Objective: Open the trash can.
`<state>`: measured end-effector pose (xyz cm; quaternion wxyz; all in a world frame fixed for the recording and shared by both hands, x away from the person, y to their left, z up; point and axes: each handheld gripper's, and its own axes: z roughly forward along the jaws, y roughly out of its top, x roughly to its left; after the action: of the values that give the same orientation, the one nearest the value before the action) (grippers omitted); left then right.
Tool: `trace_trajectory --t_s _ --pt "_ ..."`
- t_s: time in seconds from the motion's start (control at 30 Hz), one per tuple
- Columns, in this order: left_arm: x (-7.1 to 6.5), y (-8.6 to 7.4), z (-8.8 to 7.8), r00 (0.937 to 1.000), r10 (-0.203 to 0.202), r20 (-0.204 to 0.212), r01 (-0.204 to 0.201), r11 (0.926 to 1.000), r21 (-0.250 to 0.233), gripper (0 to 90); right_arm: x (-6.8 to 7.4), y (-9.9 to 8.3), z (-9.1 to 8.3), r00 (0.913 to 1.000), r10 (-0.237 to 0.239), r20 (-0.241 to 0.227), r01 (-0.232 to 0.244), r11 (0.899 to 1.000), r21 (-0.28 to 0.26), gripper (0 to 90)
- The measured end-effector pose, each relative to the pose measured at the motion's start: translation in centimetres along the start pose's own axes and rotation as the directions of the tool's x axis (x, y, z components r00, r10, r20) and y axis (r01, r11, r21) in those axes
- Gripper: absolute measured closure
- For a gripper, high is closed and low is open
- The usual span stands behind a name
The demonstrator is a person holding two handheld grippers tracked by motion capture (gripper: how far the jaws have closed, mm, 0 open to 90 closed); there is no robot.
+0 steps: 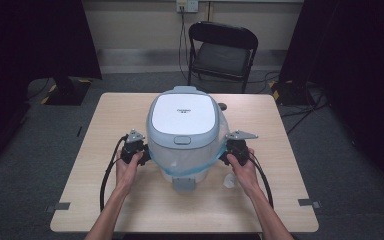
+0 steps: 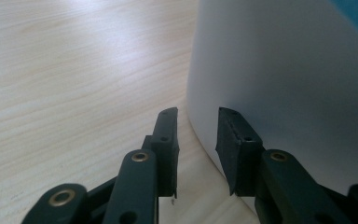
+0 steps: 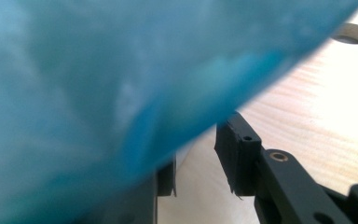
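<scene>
Two grippers flanked the cooker (image 1: 182, 131) on my table (image 1: 105, 115): the left gripper (image 1: 139, 148) sat against its left flank, the right gripper (image 1: 230, 150) against its right. Ahead of my left jaws, which stood a narrow gap apart and held nothing, the cooker's white wall (image 2: 284, 84) rose just to the right. Blue film (image 3: 98, 84) draped over my right gripper's left jaw; a gap showed beside the other jaw, with nothing clearly pinched. A small white scrap (image 1: 228, 181) lay just behind the right hand (image 1: 243, 170).
</scene>
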<state>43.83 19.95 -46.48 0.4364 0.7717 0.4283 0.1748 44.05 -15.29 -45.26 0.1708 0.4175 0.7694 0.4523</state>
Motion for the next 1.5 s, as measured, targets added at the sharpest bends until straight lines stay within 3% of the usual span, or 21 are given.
trace_trajectory --t_s 0.2,0.37,0.6,0.77,0.87,0.93,1.03,1.13,1.3,1.5 --pt "-0.5 -0.8 -0.9 0.9999 0.008 0.011 -0.008 0.9999 -0.009 72.2 1.2 -0.4 -1.0 0.9991 -0.042 -0.007 0.042 0.999 0.022 71.4" --pt "-1.0 -1.1 -1.5 0.9994 0.029 0.021 -0.029 0.9996 0.007 74.4 1.7 -1.0 -1.9 0.9986 -0.035 -0.039 0.036 0.999 0.028 70.0" --pt "-1.7 -1.5 -2.2 0.9982 0.035 0.048 -0.036 0.9992 0.019 74.5 1.3 -2.0 -2.8 0.9977 -0.014 -0.067 0.015 1.0 0.016 61.1" --pt "-2.4 -1.8 -3.1 0.9981 0.055 0.027 -0.056 0.9978 0.036 71.6 1.1 -1.9 -2.9 0.9948 -0.019 -0.1 0.022 0.999 0.03 61.2" --pt "-2.0 -2.2 -3.3 0.9975 0.028 0.064 -0.03 0.9992 0.028 71.6 1.0 -1.8 -2.8 0.994 -0.029 -0.106 0.033 0.999 0.037 59.2" --pt "-1.8 -2.4 -3.3 0.9978 0.004 0.066 -0.005 0.9998 0.021 67.5 1.1 -1.8 -2.7 0.9939 -0.027 -0.107 0.031 0.999 0.032 59.0" --pt "-1.7 -2.5 -3.3 0.9993 -0.004 0.037 0.004 0.9998 0.02 57.1 1.0 -1.9 -2.6 0.9952 -0.02 -0.095 0.023 0.999 0.028 55.1" --pt "-1.8 -2.4 -3.1 0.9996 -0.013 0.026 0.012 0.9998 0.017 54.4 1.1 -2.0 -2.6 0.9954 -0.02 -0.093 0.023 0.999 0.034 56.9" --pt "-1.8 -1.6 -2.4 1.0 0.0 0.01 0.0 0.9998 0.018 67.4 1.3 -1.9 -2.7 0.9945 -0.02 -0.102 0.024 0.999 0.04 62.0" --pt "-1.7 -1.4 -1.7 0.9996 -0.028 0.001 0.028 0.9995 0.018 69.2 1.4 -2.0 -2.8 0.9957 -0.005 -0.092 0.008 0.999 0.037 62.7"
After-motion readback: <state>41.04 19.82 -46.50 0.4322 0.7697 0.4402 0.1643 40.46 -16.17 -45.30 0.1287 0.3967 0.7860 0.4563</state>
